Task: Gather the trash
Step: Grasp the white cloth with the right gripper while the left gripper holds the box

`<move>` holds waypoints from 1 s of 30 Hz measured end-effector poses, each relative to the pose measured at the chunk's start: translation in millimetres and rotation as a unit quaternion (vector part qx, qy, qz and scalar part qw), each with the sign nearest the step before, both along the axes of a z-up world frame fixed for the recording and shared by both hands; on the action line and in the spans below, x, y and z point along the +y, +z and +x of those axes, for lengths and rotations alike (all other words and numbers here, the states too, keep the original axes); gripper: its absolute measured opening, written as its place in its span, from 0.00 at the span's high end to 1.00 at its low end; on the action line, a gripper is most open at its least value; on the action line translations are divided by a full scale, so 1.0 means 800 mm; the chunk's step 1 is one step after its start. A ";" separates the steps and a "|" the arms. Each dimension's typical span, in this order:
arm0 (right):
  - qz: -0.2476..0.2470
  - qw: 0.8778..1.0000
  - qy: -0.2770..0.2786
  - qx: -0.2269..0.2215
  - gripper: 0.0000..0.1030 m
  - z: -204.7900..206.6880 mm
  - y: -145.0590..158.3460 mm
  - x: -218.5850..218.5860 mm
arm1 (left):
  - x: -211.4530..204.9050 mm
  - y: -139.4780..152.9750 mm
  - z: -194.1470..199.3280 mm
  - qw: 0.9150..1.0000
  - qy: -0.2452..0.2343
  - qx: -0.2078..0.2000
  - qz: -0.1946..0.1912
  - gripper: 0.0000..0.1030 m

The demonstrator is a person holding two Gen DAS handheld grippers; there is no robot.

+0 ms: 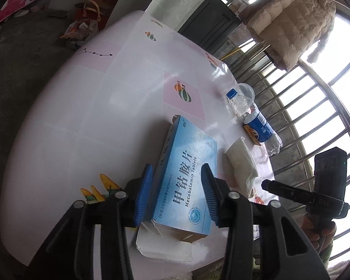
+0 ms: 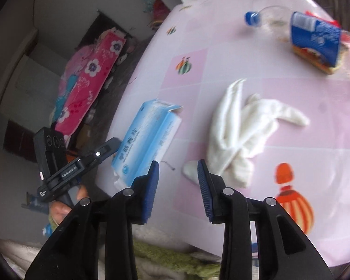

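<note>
A light blue medicine box [image 1: 186,175] with an open end flap lies on the pink table [image 1: 93,107]. My left gripper [image 1: 177,175] is open, its blue fingers on either side of the box, which also shows in the right wrist view [image 2: 149,140]. A crumpled white tissue [image 2: 242,130] lies right of the box; it also shows in the left wrist view [image 1: 241,163]. My right gripper [image 2: 177,172] is open and empty, just short of the tissue's near end. An empty plastic bottle [image 2: 303,32] with a blue cap and label lies farther back, also in the left wrist view [image 1: 254,119].
An orange snack wrapper [image 2: 315,60] lies under the bottle. A clear plastic cup [image 1: 246,91] stands near the table's far edge. A metal window grille [image 1: 315,107] runs beyond the table. Bags [image 1: 86,25] and pink bedding [image 2: 88,74] lie on the floor at the left.
</note>
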State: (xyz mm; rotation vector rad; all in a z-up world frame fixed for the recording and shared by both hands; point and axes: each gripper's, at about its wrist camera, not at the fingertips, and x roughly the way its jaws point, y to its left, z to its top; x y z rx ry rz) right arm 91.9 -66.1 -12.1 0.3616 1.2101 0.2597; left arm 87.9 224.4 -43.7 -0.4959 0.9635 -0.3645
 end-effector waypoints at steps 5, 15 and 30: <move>-0.003 0.998 -0.069 0.004 0.63 -0.002 -0.017 -0.041 | -0.029 0.004 0.007 0.998 -0.022 -0.014 0.064 0.34; -0.032 0.997 -0.057 -0.028 0.63 0.015 -0.019 -0.017 | -0.065 -0.014 0.019 0.990 -0.042 -0.010 0.137 0.30; -0.059 0.998 -0.002 -0.016 0.96 0.010 -0.037 -0.006 | -0.096 -0.017 0.015 0.987 -0.080 -0.011 0.137 0.30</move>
